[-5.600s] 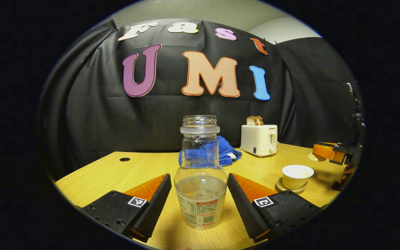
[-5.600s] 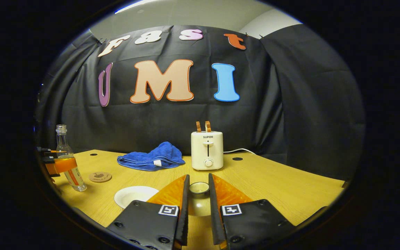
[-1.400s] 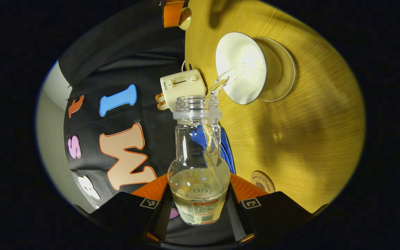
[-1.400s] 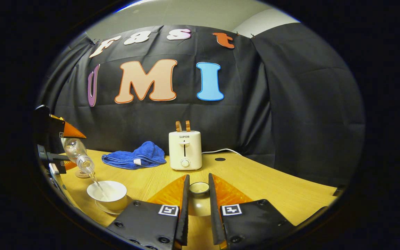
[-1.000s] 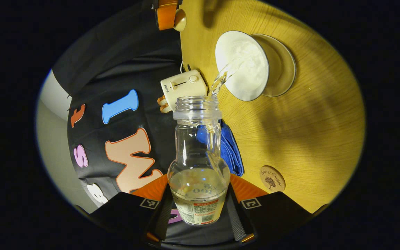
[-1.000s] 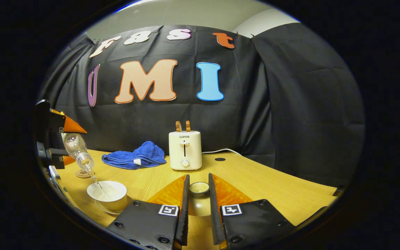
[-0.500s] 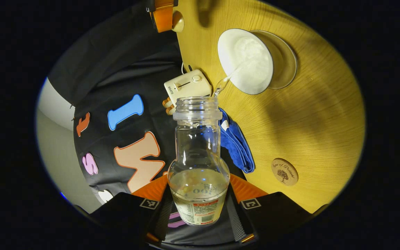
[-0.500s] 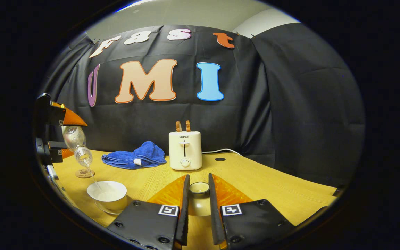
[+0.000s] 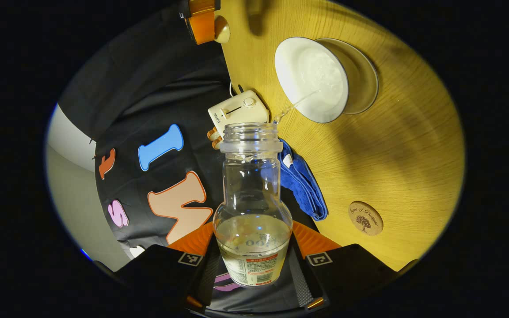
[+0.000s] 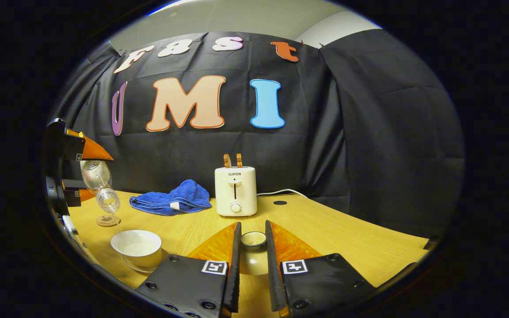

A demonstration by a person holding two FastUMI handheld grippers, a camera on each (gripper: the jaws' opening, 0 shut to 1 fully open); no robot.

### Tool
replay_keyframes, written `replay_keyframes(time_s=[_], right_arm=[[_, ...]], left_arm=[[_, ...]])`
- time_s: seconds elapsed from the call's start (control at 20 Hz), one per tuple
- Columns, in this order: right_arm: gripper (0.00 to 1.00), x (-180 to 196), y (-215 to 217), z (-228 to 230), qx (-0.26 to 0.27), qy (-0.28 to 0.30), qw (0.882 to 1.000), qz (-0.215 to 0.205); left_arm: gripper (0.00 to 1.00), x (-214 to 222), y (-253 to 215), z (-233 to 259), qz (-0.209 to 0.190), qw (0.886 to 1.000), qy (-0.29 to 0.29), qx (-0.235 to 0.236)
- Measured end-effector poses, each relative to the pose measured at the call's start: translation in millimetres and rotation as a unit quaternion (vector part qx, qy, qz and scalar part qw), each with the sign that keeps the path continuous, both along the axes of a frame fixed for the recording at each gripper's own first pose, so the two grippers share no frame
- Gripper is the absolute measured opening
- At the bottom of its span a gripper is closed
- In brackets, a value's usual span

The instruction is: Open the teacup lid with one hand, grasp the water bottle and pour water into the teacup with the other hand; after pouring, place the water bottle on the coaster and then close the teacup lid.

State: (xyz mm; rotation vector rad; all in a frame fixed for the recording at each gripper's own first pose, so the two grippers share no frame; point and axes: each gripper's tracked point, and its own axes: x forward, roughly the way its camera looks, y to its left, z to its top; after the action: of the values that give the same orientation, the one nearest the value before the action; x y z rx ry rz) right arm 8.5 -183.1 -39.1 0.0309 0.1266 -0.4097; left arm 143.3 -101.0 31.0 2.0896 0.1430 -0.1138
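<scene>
The left gripper (image 9: 253,265) is clamped on the bottle (image 9: 252,207), both fingers pressing its lower body. The bottle is tipped mouth-down toward the cup (image 9: 312,78), and a thin thread of water runs from its mouth to the cup's near rim. In the left gripper view the cup sits at 1 o'clock on its saucer (image 9: 366,84), uncovered. The coaster (image 9: 365,218) lies at 4 o'clock on bare table (image 9: 404,145), well apart from the cup, with open wood between them. A towel (image 9: 301,185) and a toaster (image 9: 237,112) sit nearer the wall.

The right gripper (image 10: 251,265) is nearly closed, both fingers pinching the lid (image 10: 253,239) by its knob, above the table. The right gripper view shows wide free table at 3 o'clock, and the cup (image 10: 136,246) at 8 o'clock near the table's front edge, the bottle (image 10: 100,185) tilted above it.
</scene>
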Motion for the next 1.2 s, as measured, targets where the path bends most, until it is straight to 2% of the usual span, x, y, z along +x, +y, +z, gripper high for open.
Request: replay_keyframes(time_s=[0.2,0.3,0.4,0.5,0.65,0.8,0.9,0.95,1.0,1.15,1.2], right_arm=[[0.31,0,0,0,0.000,0.000,1.000,0.000],[0.31,0,0,0,0.000,0.000,1.000,0.000],[0.31,0,0,0,0.000,0.000,1.000,0.000],[0.31,0,0,1,0.000,0.000,1.000,0.000],[0.31,0,0,1,-0.001,-0.001,1.000,0.000],[0.31,0,0,0,0.000,0.000,1.000,0.001],[0.31,0,1,1,0.000,-0.001,1.000,0.001],[0.31,0,1,1,0.000,-0.001,1.000,0.001],[0.31,0,1,1,-0.001,-0.001,1.000,0.002],[0.31,0,1,1,-0.001,-0.001,1.000,0.002],[0.31,0,1,0,-0.001,-0.001,1.000,0.002]], left_arm=[[0.67,-3,14,-21,0.029,0.994,0.019,-0.100],[0.70,-3,13,-28,0.029,0.989,0.021,-0.140],[0.69,-3,18,-35,0.036,0.978,0.020,-0.206],[0.67,-3,19,-40,0.043,0.955,0.017,-0.292],[0.69,-2,33,-47,0.069,0.913,0.013,-0.402],[0.69,-1,57,-48,0.096,0.870,-0.002,-0.483],[0.69,-2,65,-46,0.099,0.825,-0.012,-0.557],[0.66,-4,71,-42,0.099,0.804,-0.020,-0.587],[0.69,-5,75,-37,0.099,0.778,-0.029,-0.620],[0.69,-2,86,-25,0.091,0.712,-0.051,-0.695],[0.69,-1,90,-21,0.087,0.694,-0.057,-0.712]])
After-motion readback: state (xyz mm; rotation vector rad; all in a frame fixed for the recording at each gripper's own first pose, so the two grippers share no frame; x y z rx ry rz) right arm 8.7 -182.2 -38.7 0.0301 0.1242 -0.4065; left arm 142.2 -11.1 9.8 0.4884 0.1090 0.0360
